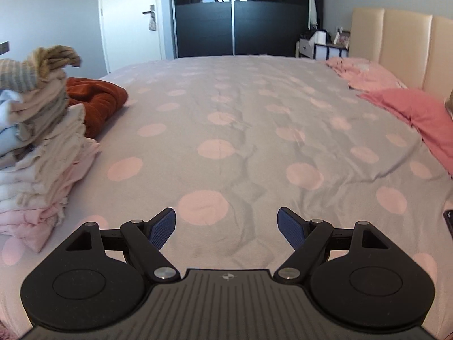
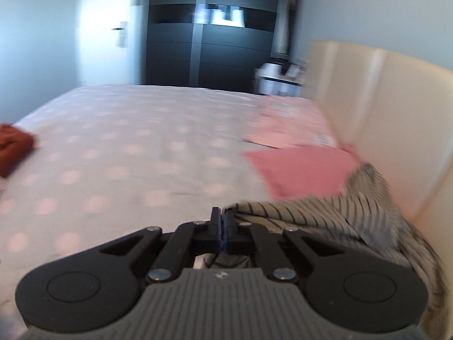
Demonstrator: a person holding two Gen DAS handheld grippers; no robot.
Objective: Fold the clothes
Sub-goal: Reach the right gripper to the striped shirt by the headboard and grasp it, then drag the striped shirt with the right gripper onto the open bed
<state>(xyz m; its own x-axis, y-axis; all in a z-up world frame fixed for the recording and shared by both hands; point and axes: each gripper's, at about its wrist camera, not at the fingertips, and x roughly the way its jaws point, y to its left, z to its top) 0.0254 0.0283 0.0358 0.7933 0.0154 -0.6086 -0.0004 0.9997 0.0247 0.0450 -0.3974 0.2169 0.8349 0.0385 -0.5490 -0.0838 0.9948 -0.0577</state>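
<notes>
The bed (image 1: 240, 130) fills both views, under a grey cover with pale pink dots. It's sharp in the left wrist view, but the right wrist view is smeared with motion blur, so the dots there are just soft blobs.

At the head of the bed stands a cream padded headboard (image 1: 402, 45), cut off by the frame edge in both views. Two pink pillows (image 1: 410, 113) lie against it; the nearer one runs out of frame.

On the side of the bed opposite the headboard sits a tall stack of folded clothes (image 1: 42, 153) in beige, white and pale pink, its outer half cropped, with a crumpled tan and grey piece on top that I can't identify. Just behind the stack lies a rust-coloured garment (image 1: 96, 102), loose and unfolded.

A striped garment (image 2: 334, 223), grey-white with thin dark lines, lies bunched near the headboard, touching the nearer pillow. Its far end is too blurred to read and part hangs hidden under the gripper body.

The right gripper (image 2: 222, 226) has its jaws clenched on an edge of that striped garment, fabric pinched between the pads.

The left gripper (image 1: 226, 226) hangs above bare cover, its jaws spread wide with blue pads (image 1: 162, 229) showing, holding and touching nothing.

A dark object at the frame edge beside the left gripper is too cropped to name.
</notes>
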